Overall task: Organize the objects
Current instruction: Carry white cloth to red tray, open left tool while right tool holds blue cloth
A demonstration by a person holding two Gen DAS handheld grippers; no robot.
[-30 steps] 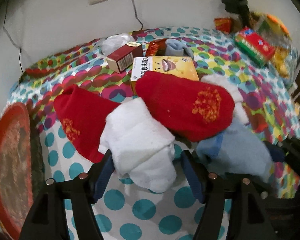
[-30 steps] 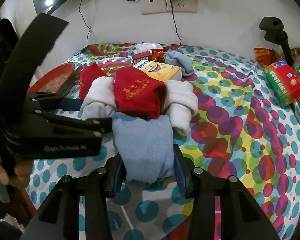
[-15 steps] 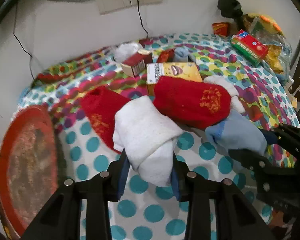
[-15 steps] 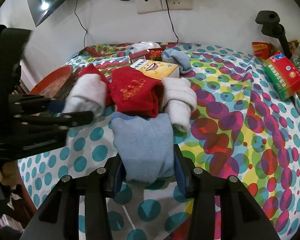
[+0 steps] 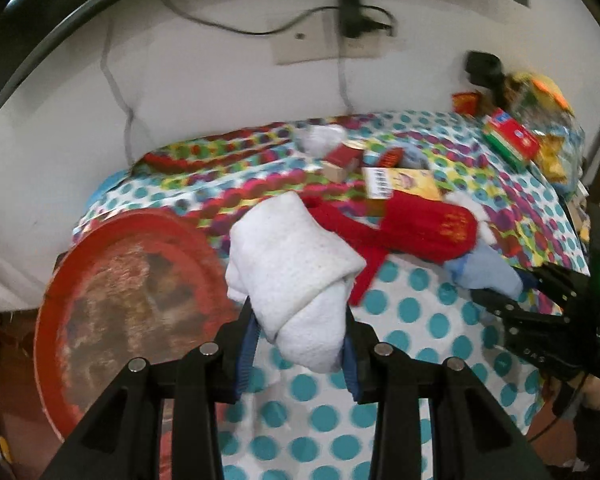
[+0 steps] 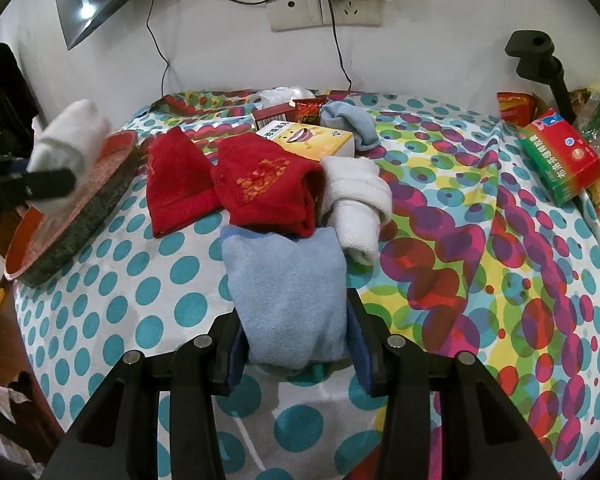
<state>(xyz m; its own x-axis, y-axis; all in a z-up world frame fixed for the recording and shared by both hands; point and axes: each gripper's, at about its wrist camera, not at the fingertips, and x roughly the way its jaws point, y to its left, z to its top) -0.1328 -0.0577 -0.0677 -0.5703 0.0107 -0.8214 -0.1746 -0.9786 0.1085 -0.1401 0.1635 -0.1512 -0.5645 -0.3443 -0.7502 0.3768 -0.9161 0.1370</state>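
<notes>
My left gripper [image 5: 300, 344] is shut on a rolled white sock [image 5: 292, 272] and holds it off the table, beside the round red tray [image 5: 132, 296]. In the right wrist view the same white sock [image 6: 70, 136] hangs over the tray's [image 6: 72, 216] near rim. My right gripper [image 6: 296, 352] is shut on a folded light blue sock [image 6: 288, 292] that rests on the dotted cloth. Two red socks [image 6: 176, 184] [image 6: 264, 188] and a second rolled white sock [image 6: 359, 204] lie just behind the blue one.
Behind the pile are a yellow box [image 6: 311, 140], a dark red box [image 6: 272, 114] and a grey-blue sock [image 6: 351, 120]. A green and red box [image 6: 559, 160], snack bags and a black stand [image 6: 539, 60] crowd the right edge. Cables hang from the wall socket [image 6: 327, 8].
The left gripper closed on the white sock, then lifted it up and left off the pile toward the red tray. The right gripper kept still on the blue sock.
</notes>
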